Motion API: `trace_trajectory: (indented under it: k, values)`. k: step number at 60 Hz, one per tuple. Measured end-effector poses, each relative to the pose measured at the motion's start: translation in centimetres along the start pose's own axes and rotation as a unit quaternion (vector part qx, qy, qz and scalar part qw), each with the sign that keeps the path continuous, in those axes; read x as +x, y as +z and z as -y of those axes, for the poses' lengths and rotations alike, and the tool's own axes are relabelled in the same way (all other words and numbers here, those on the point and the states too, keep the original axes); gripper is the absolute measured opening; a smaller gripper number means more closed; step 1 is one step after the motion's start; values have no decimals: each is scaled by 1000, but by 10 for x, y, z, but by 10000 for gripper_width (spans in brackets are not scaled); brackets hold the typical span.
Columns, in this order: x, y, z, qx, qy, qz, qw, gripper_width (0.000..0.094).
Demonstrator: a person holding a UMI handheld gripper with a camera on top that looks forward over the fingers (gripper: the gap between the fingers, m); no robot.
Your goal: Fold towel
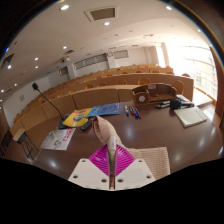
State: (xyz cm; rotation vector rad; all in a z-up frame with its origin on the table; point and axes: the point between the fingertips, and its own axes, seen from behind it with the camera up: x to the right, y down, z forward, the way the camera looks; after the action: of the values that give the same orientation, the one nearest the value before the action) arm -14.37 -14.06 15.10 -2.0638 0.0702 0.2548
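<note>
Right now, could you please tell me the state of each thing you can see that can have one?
Claw: shut on the towel, both pink pads pressing it.
Towel: pinched at one part, lifted, hanging off the table.
Table: brown top, items lying on it.
White paper: lying flat at the table's far side.
Ceiling lights: on.

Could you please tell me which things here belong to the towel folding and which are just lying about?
For the job: pale towel, pinched between the fingers; gripper, shut on it.

Lying about: yellow-and-blue sheet, white paper, black items and microphone, all beyond the fingers.
</note>
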Motion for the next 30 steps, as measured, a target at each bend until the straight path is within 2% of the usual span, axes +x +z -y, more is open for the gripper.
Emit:
trace_trajectory:
  k: [4, 8, 12, 15, 18, 21, 23, 26, 30]
  values:
    - [43, 5, -6, -4, 5, -32, 999, 40]
    - [87, 13, -30, -29, 10, -71, 997, 47]
    - [124, 21, -55, -54, 12, -108, 993, 99]
    - [148, 23, -73, -72, 11, -131, 989, 209]
    - [174, 18, -85, -84, 2, -162, 983, 419]
    - [196, 9, -86, -80, -8, -192, 978, 649]
    - [202, 2, -83, -74, -13, -207, 975, 769]
    - [206, -9, -76, -65, -18, -219, 973, 862]
    - [203, -25, -67, -57, -23, -222, 973, 851]
